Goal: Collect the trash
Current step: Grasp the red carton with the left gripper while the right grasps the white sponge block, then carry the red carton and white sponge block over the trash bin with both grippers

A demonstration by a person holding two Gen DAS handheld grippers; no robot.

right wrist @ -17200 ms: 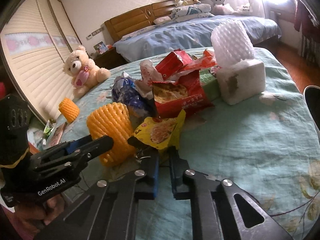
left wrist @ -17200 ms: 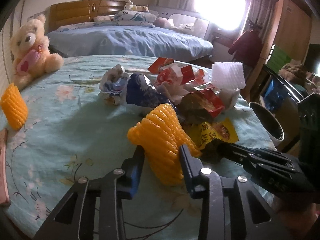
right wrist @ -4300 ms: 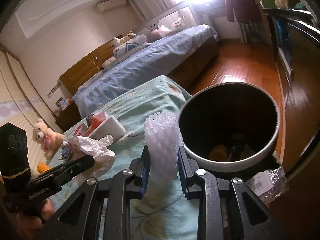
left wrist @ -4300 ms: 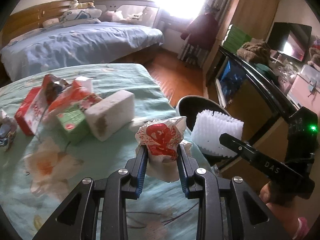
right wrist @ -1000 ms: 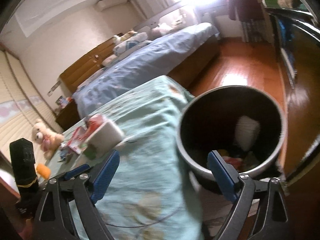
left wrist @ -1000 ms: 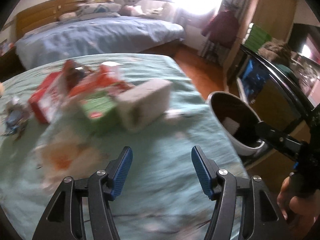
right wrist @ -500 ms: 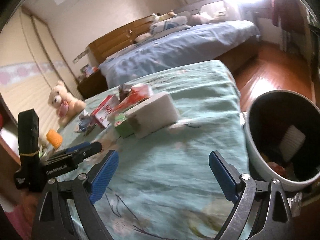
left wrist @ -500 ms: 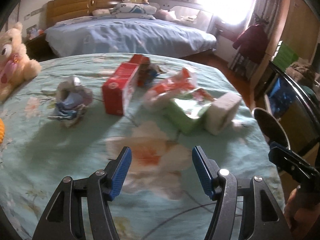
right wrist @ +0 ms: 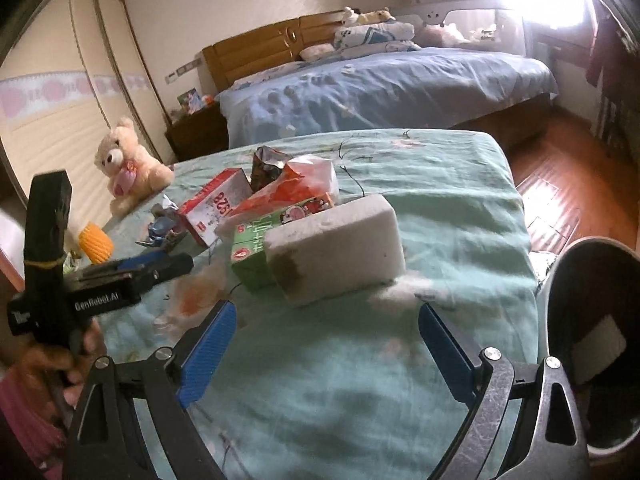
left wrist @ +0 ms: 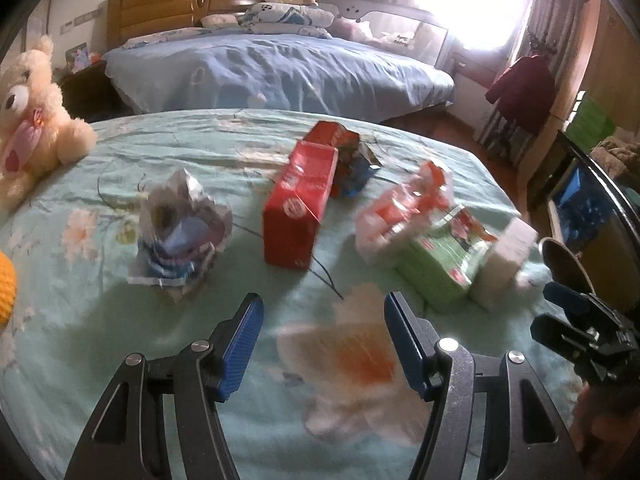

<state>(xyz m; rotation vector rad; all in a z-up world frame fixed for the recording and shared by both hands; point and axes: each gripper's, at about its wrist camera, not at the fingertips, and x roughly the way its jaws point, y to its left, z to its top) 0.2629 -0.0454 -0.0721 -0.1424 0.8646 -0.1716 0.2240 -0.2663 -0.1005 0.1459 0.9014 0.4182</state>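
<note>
Both grippers tilt down over the green floral bedspread point(right wrist: 460, 184), each empty. Right gripper point(right wrist: 326, 344) spread wide before the white foam block point(right wrist: 340, 248); left gripper point(left wrist: 322, 340) parted, facing the red carton point(left wrist: 300, 208). Trash bin point(right wrist: 560, 280) cut off at right; crumpled wrapper point(left wrist: 182, 232) blurred.

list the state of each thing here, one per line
left hand-held gripper: open, empty
right hand-held gripper: open, empty
red carton: lying, end flap open
green carton: lying, crumpled
white foam block: lying flat
bin: open, holds trash
teddy bear: sitting upright
</note>
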